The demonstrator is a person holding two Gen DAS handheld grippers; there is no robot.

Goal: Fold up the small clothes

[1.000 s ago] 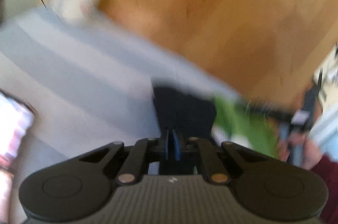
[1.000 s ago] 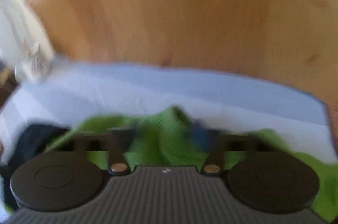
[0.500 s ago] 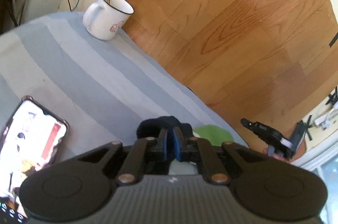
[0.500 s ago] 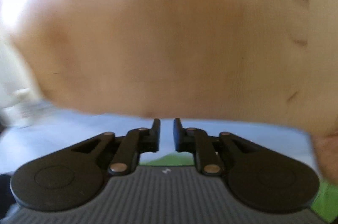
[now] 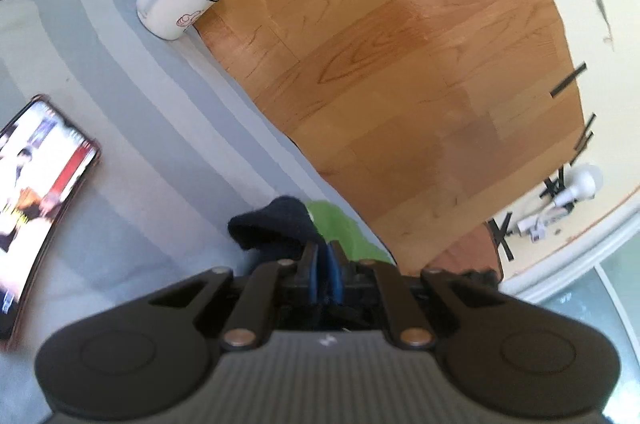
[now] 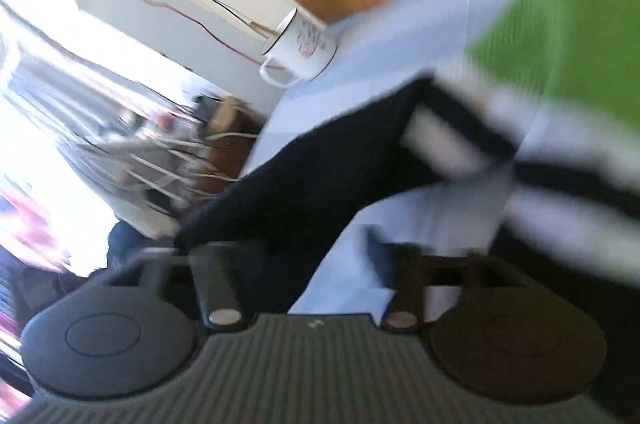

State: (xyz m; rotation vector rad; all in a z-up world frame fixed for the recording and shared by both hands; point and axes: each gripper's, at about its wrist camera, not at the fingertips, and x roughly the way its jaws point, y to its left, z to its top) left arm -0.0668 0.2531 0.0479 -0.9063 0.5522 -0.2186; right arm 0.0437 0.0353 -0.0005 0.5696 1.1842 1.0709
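Your right gripper [image 6: 312, 252] has swung hard in the last half second. It was looking out over bare wooden floor with its fingers narrow and empty; now it is rolled and faces the table again. Through the blur its fingers look spread well apart, though you cannot be sure of that. Your left gripper [image 5: 325, 256] has changed little: its fingers are still pinched together on an edge of the dark garment [image 5: 272, 224], which has come along with it across the striped sheet [image 5: 140, 127]. My reading is that one end is secured and the other hand is coming in for a second hold, so the fold itself is not yet made. In the left view the garment bunches at 11 o'clock from the fingertips and touches them, with the green cloth [image 5: 340, 224] just beside it at 1 o'clock. The mug [image 5: 176, 3] is well apart at 11 o'clock and the phone [image 5: 36, 191] is at 9 o'clock. In the right view the garment runs from the left finger up toward 2 o'clock, where white stripes show. Whether either pad touches it cannot be told.
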